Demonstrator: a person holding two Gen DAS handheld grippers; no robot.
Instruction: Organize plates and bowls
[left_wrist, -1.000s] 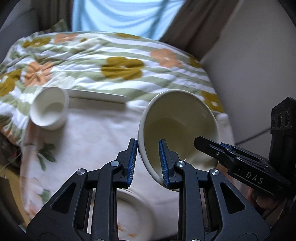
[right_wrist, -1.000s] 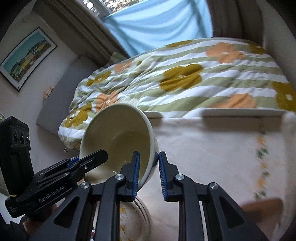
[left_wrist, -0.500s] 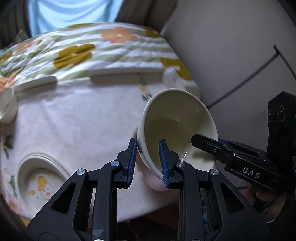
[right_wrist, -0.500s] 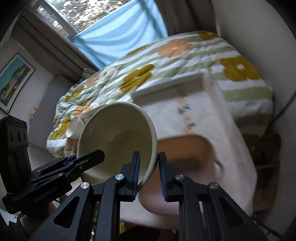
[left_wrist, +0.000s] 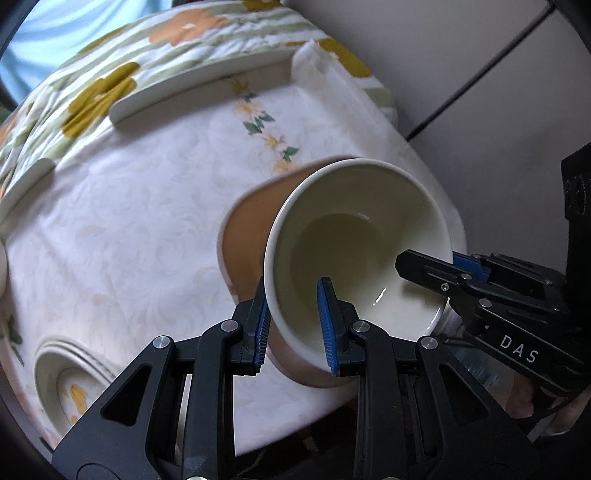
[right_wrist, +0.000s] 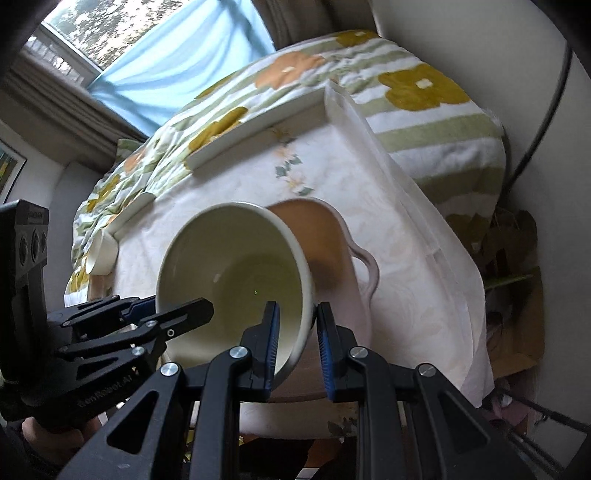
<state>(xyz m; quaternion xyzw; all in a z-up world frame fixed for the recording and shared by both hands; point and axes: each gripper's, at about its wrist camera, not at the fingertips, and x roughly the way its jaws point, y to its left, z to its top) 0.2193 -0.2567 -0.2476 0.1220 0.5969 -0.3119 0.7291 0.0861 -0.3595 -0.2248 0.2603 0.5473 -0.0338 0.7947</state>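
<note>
A cream bowl hangs tilted in the air, gripped from two sides. My left gripper is shut on its near rim, one pad inside and one outside. On the opposite rim my right gripper is shut too. In the right wrist view the same bowl sits between the right gripper and the left gripper. Just under the bowl lies a brown dish with a pale loop handle, also seen as the brown dish, partly hidden by the bowl.
A white floral tablecloth covers the table. A patterned plate lies at its near left, a small white cup at the far left edge. A flowered quilt lies behind; a wall and cable are close on the right.
Both grippers have carried the cream bowl to the right across the table and lower. It now hangs over the brown dish, and the patterned plate has slid to the lower left of view.
</note>
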